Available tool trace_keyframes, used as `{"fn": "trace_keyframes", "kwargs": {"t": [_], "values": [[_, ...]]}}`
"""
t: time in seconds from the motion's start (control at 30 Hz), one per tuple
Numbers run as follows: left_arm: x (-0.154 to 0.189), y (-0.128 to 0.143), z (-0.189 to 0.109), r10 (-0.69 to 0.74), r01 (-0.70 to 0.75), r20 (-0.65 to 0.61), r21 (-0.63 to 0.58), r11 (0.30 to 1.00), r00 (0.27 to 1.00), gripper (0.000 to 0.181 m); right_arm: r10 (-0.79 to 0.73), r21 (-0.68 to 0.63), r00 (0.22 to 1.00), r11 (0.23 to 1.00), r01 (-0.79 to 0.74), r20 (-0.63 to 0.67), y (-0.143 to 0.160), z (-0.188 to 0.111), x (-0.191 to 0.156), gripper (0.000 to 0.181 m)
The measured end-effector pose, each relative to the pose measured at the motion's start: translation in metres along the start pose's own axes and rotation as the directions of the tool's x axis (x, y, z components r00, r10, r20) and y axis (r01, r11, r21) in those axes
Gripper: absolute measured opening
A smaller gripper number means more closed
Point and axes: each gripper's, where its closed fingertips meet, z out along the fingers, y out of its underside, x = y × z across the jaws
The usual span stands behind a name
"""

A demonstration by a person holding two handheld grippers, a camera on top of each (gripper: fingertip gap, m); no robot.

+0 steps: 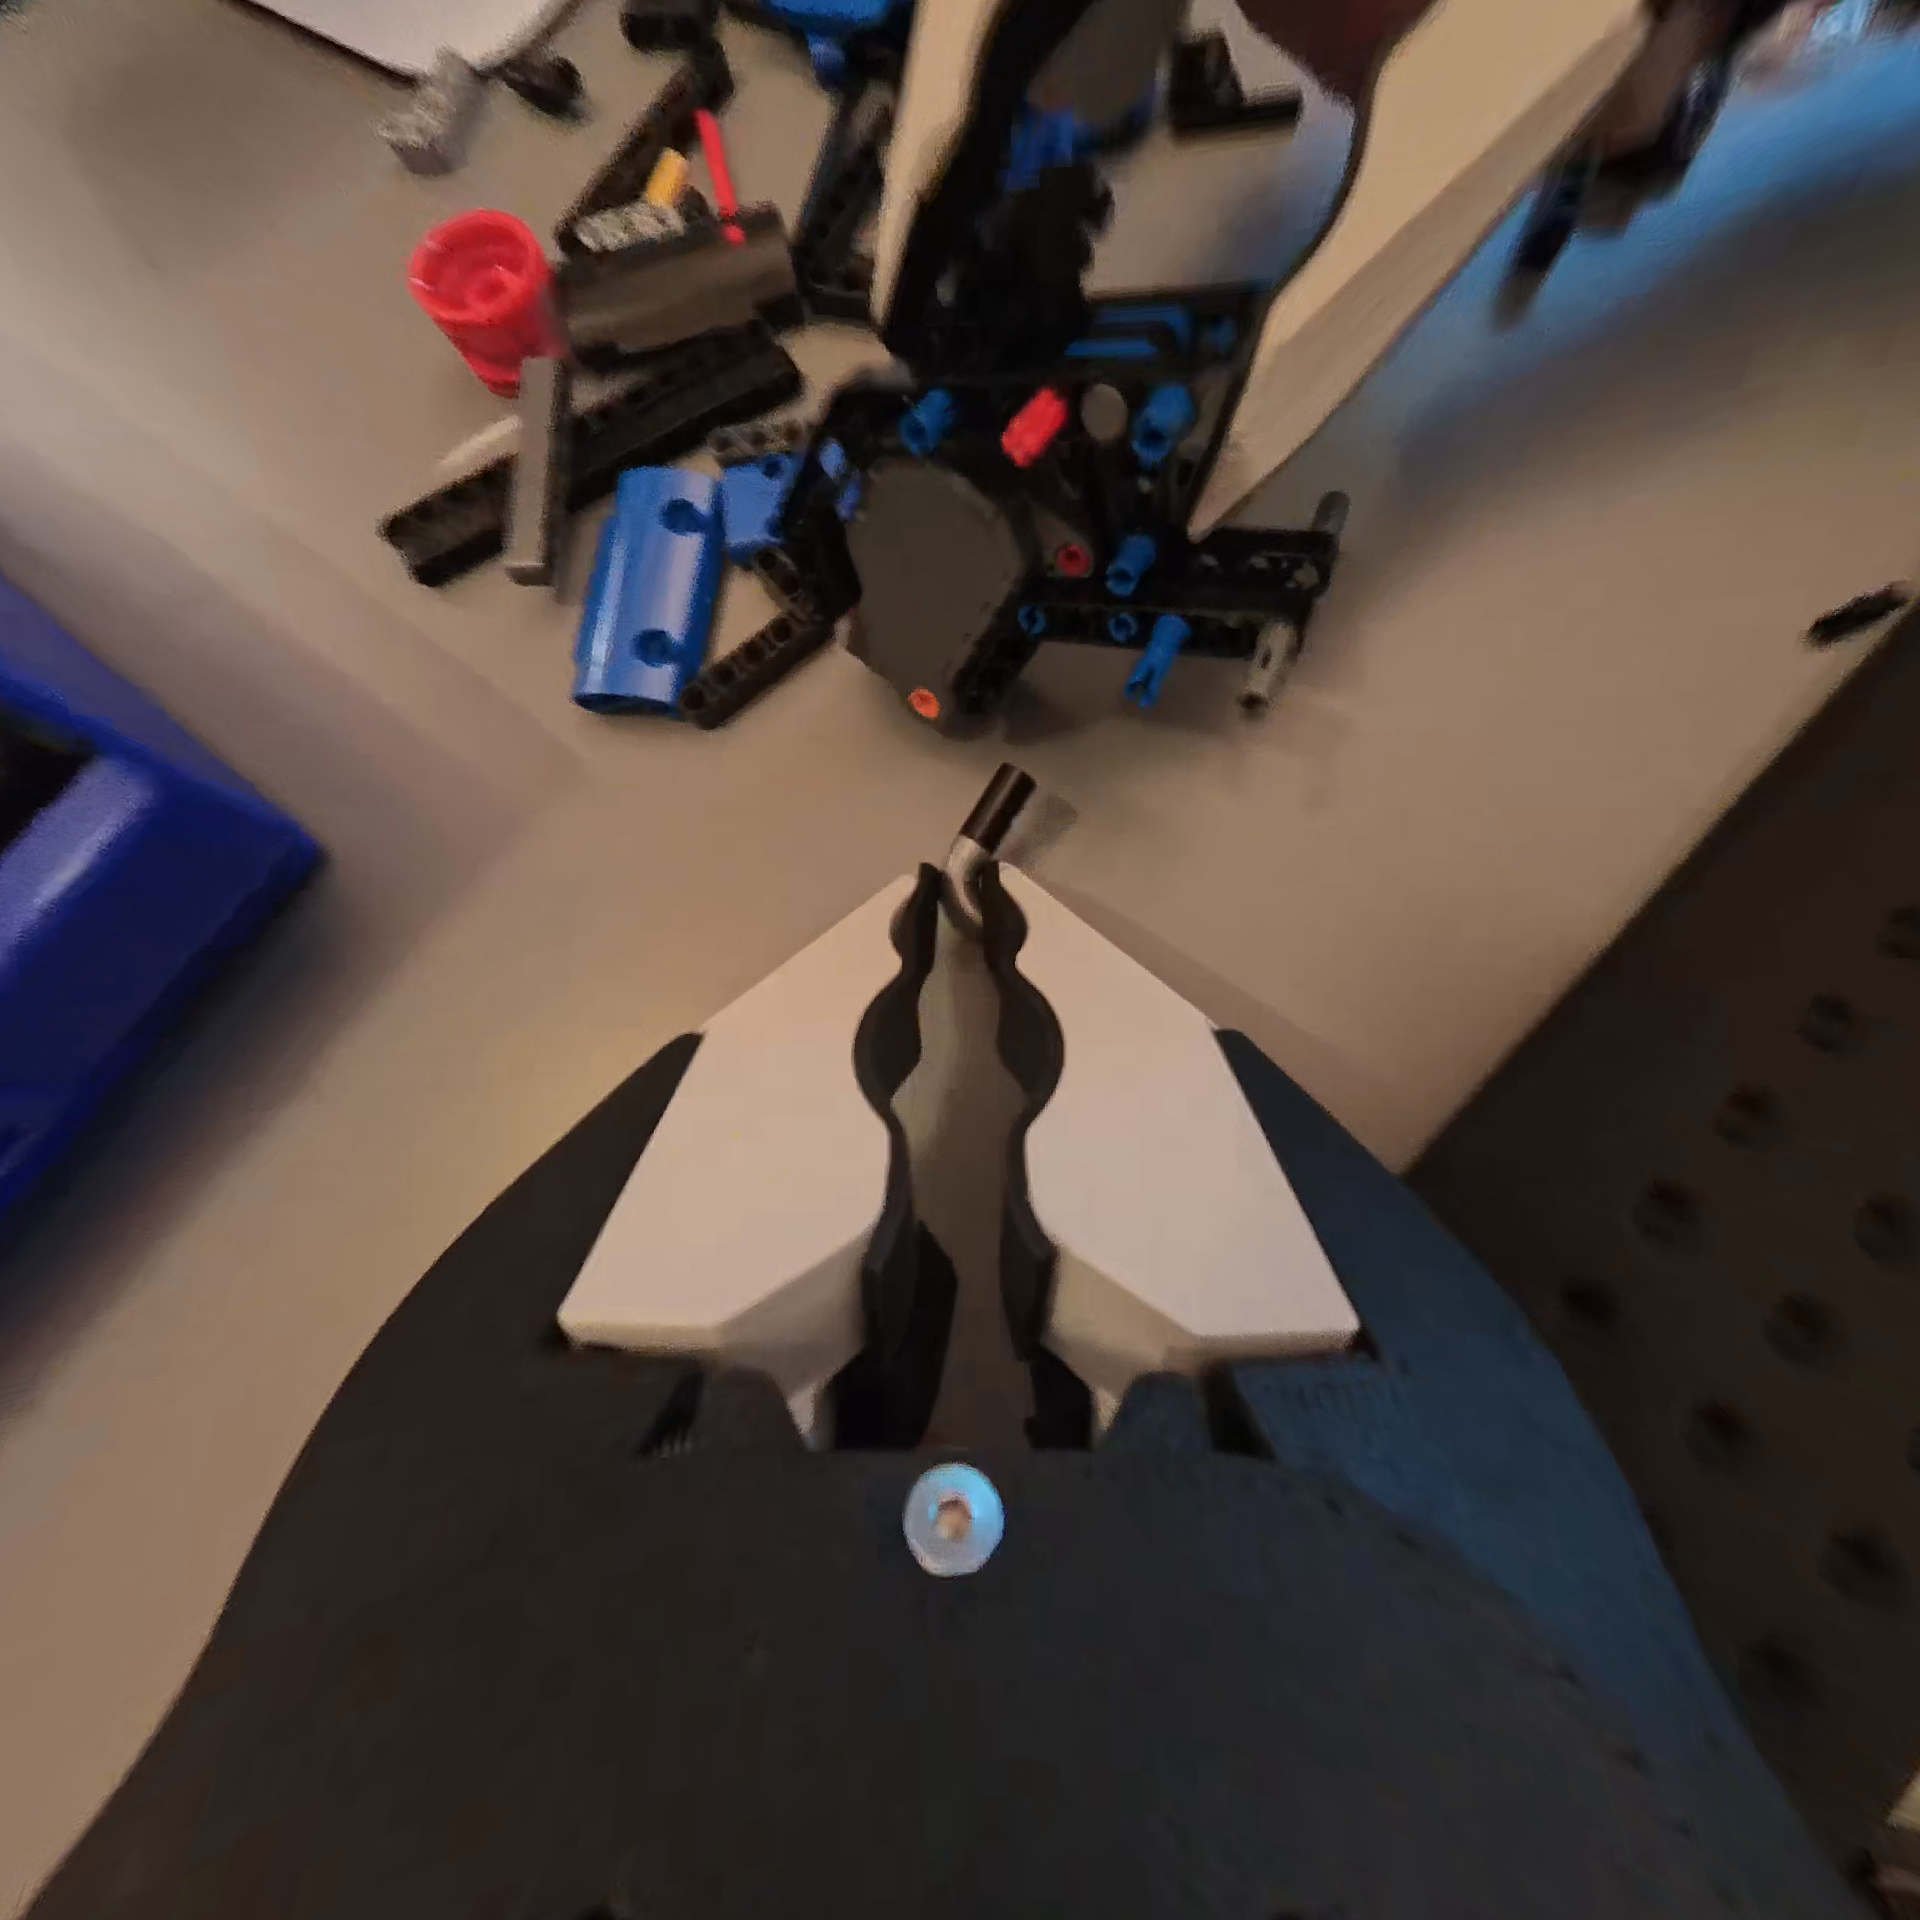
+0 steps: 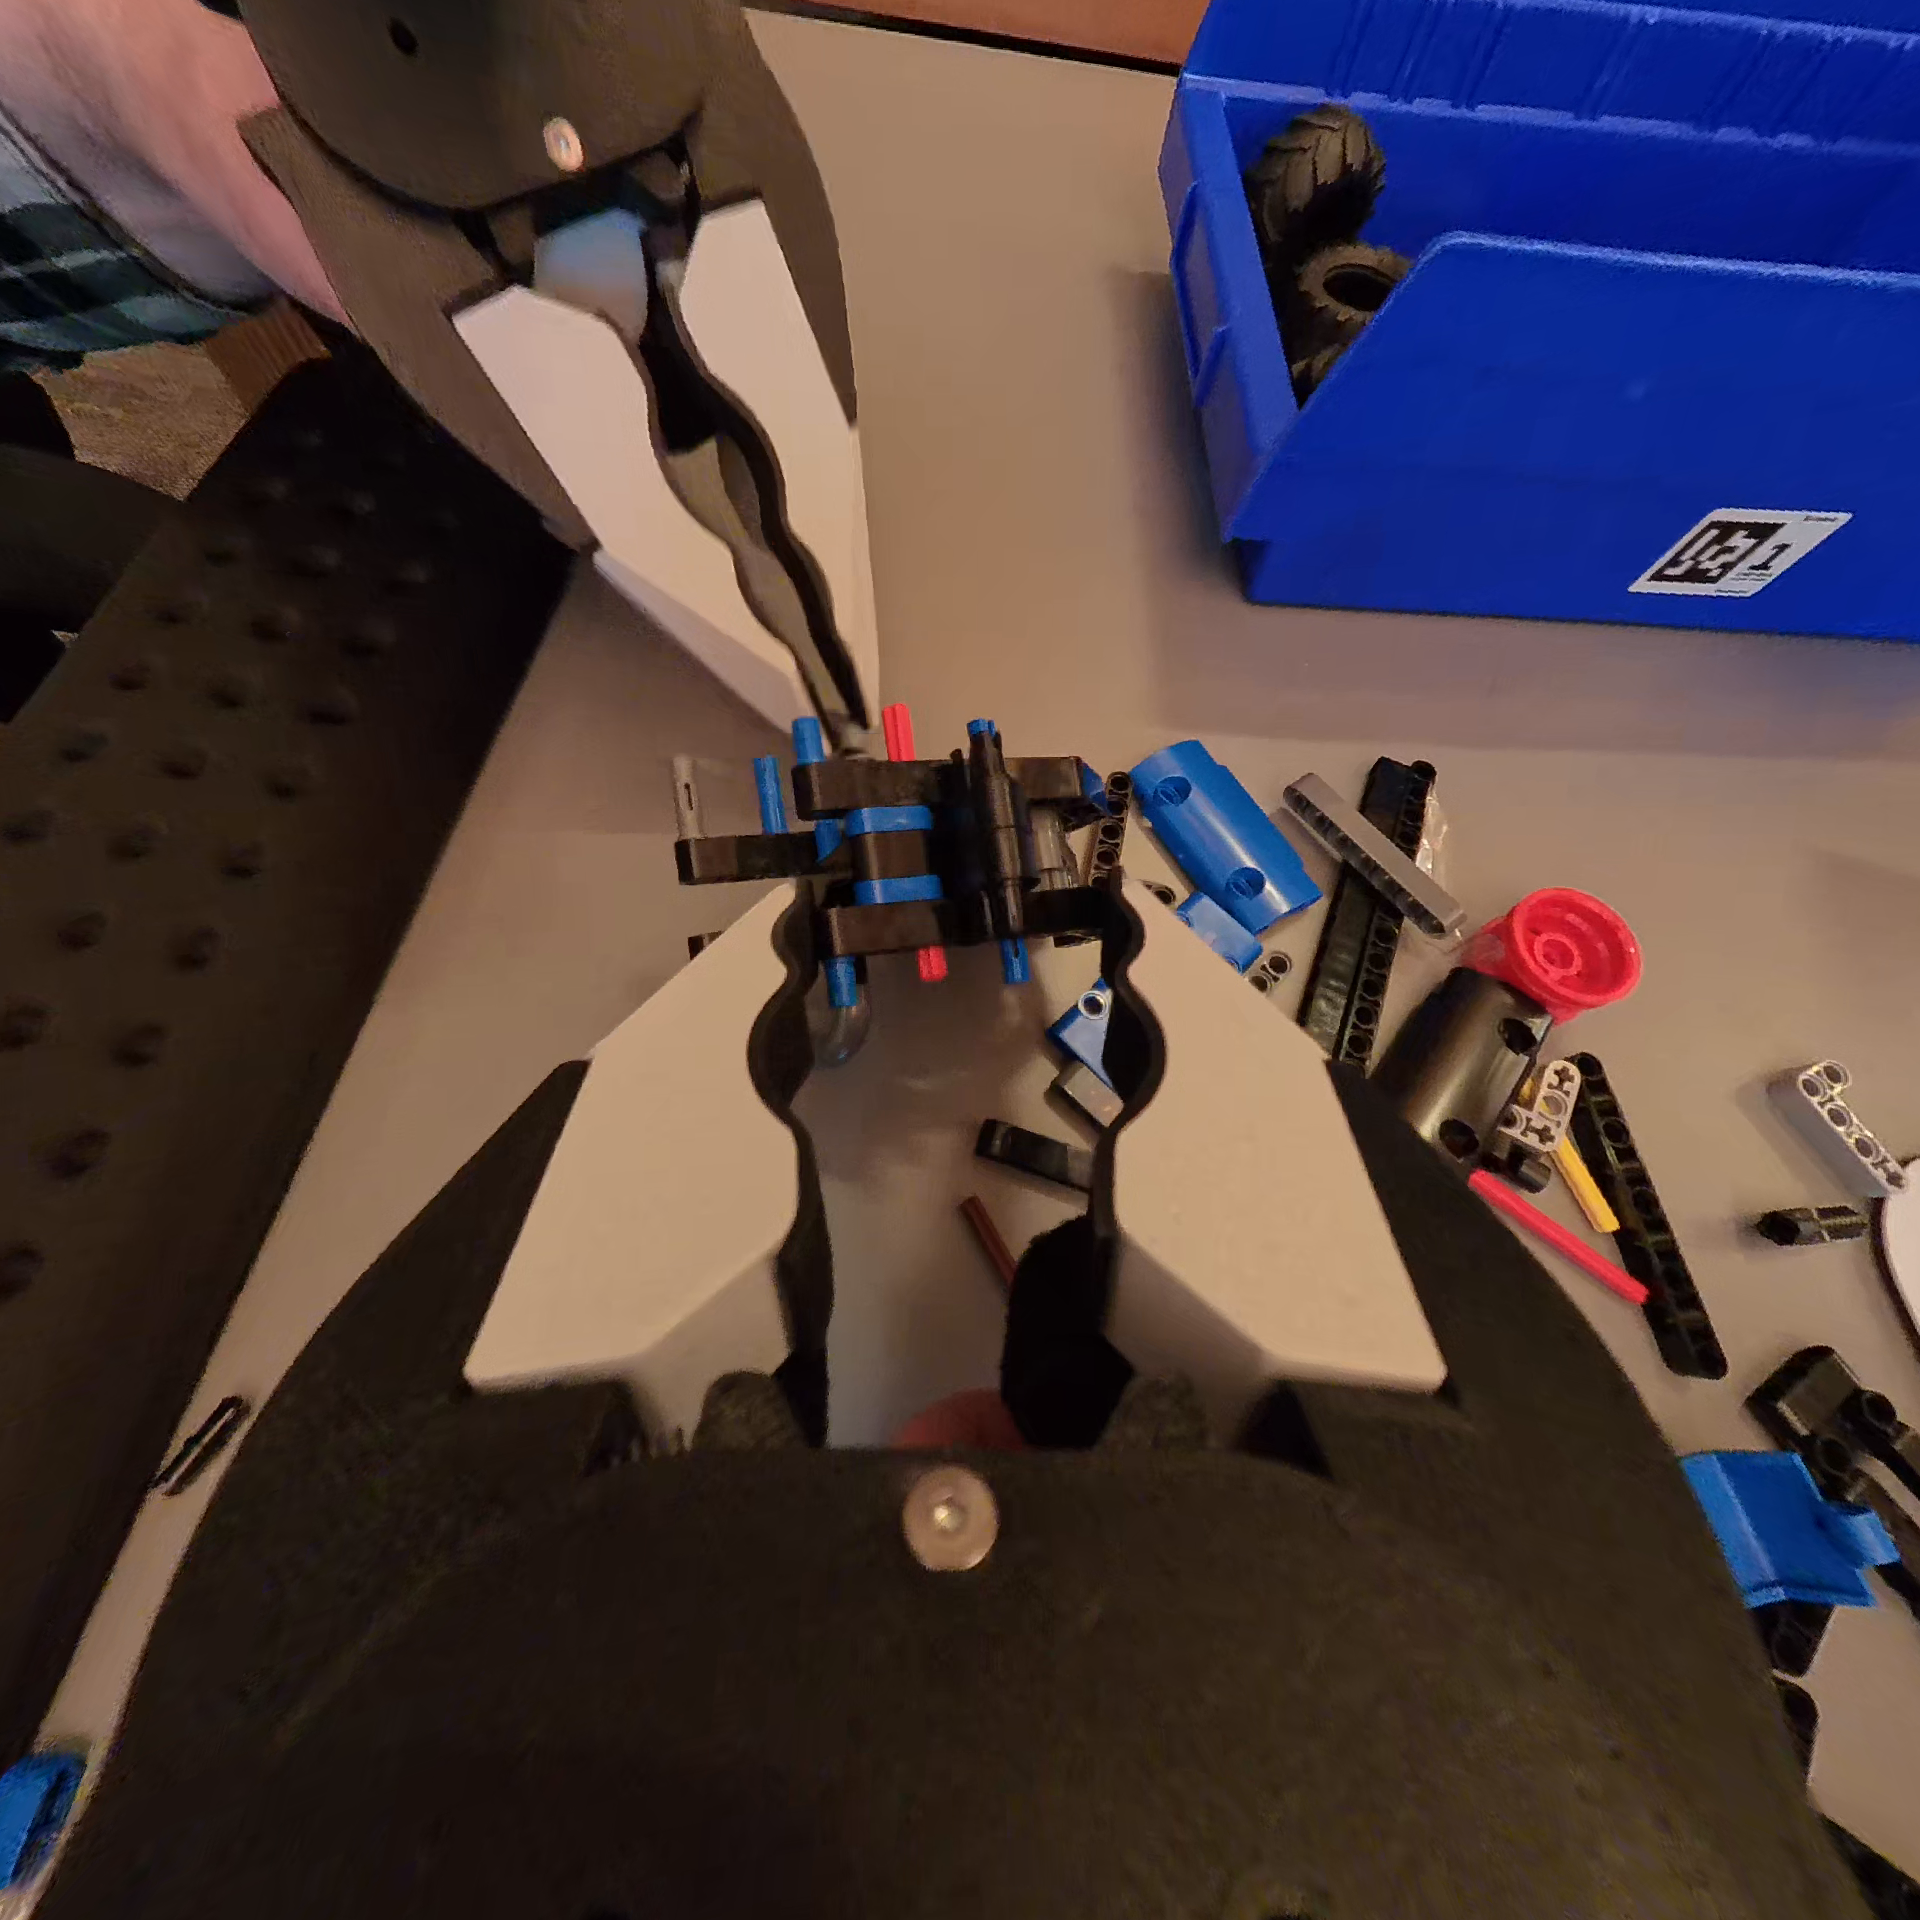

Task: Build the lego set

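- I am keeping the left gripper (image 1: 961,883) clenched on a small grey-and-black pin (image 1: 987,826), which is sticking out past the fingertips.
- In the right wrist view, the left gripper's tip is standing at the far edge of the model, among its upright blue pins; I cannot tell whether it is touching.
- I am grasping the black-and-blue lego model (image 2: 935,852) with the right gripper (image 2: 951,909); its fingers are closing on the model's near side.
- The model is sitting on the grey tabletop (image 2: 1039,468), with red and blue pins projecting from it.
- Loose parts are lying just to the right of the model: a blue curved panel (image 2: 1216,831), black beams and a red wheel hub (image 2: 1564,951).
- A blue bin (image 2: 1558,468) holding black tyres (image 2: 1325,166) is standing at the far right.
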Motion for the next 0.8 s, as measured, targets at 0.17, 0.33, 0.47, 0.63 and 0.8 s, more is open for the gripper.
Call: {"fn": "trace_keyframes", "kwargs": {"t": [0.17, 0.33, 0.47, 0.63, 0.8], "values": [[-0.004, -0.025, -0.022, 0.027, -0.036, 0.099, 0.094, 0.995, 0.995, 0.006, 0.004, -0.003, 1.000, 1.000, -0.004, -0.019, -0.005, 0.003, -0.002, 0.054], [0.007, -0.033, -0.021, 0.083, -0.094, 0.123, 0.082, 0.992, 0.989, 0.006, 0.011, -0.003, 0.999, 1.000, -0.011, -0.037, -0.008, 0.006, -0.002, 0.053], [0.007, -0.026, -0.015, 0.122, -0.127, 0.140, 0.023, 0.992, 0.983, 0.006, 0.023, 0.016, 0.999, 1.000, -0.022, -0.043, -0.011, 0.007, -0.002, 0.053], [0.006, -0.025, -0.016, 0.137, -0.140, 0.152, 0.007, 0.990, 0.979, 0.006, 0.041, 0.033, 0.998, 0.999, -0.039, -0.045, -0.013, 0.009, -0.001, 0.053], [0.005, -0.026, -0.016, 0.192, -0.188, 0.202, -0.043, 0.981, 0.960, 0.006, 0.039, 0.038, 0.998, 0.999, -0.038, -0.051, -0.014, 0.011, -0.001, 0.053]]}}
